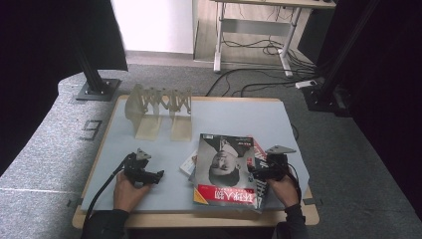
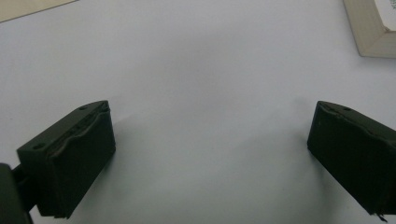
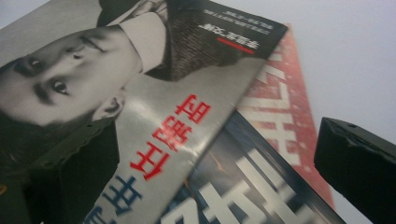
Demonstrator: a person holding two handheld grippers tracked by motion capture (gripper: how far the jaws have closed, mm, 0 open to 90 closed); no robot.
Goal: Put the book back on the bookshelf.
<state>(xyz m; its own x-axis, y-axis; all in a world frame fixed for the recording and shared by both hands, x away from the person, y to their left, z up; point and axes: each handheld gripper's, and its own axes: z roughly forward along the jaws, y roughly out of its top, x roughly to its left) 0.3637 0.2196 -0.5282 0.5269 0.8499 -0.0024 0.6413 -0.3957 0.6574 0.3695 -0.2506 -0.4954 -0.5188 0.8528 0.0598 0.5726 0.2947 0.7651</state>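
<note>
High view showed a stack of magazines on the near right part of the grey table (image 1: 149,124), with the top magazine (image 1: 226,167) lying face up, its red title band toward the person. At least 2 more sat beneath it: a red-covered magazine (image 1: 259,152) peeking out on the right and a pale-edged book (image 1: 188,164) poking out on the left. A clear accordion book rack (image 1: 159,107) stood well apart at the far left of the table.

The right gripper (image 1: 261,173) rested at the stack's right edge, held from below by the right hand (image 1: 283,189), wrist low and jaws pointing left across the covers. In the right gripper view its jaws stood spread wide, one over the top magazine (image 3: 154,130) and the other off beside the red-covered magazine (image 3: 280,116), pinching nothing.

The left gripper (image 1: 149,175) lay on bare table left of the stack, apart from it, held by the left hand (image 1: 128,191); the left gripper view showed its jaws spread over the table (image 2: 201,70), with the pale-edged book (image 2: 373,32) at the upper right.

Judging by this, the step was to take the top magazine by its right edge. Doing it well would mean slipping 1 jaw under that cover alone, closing near the spine side so the pages do not fan, and perhaps steadying the lower ones with the left gripper.
</note>
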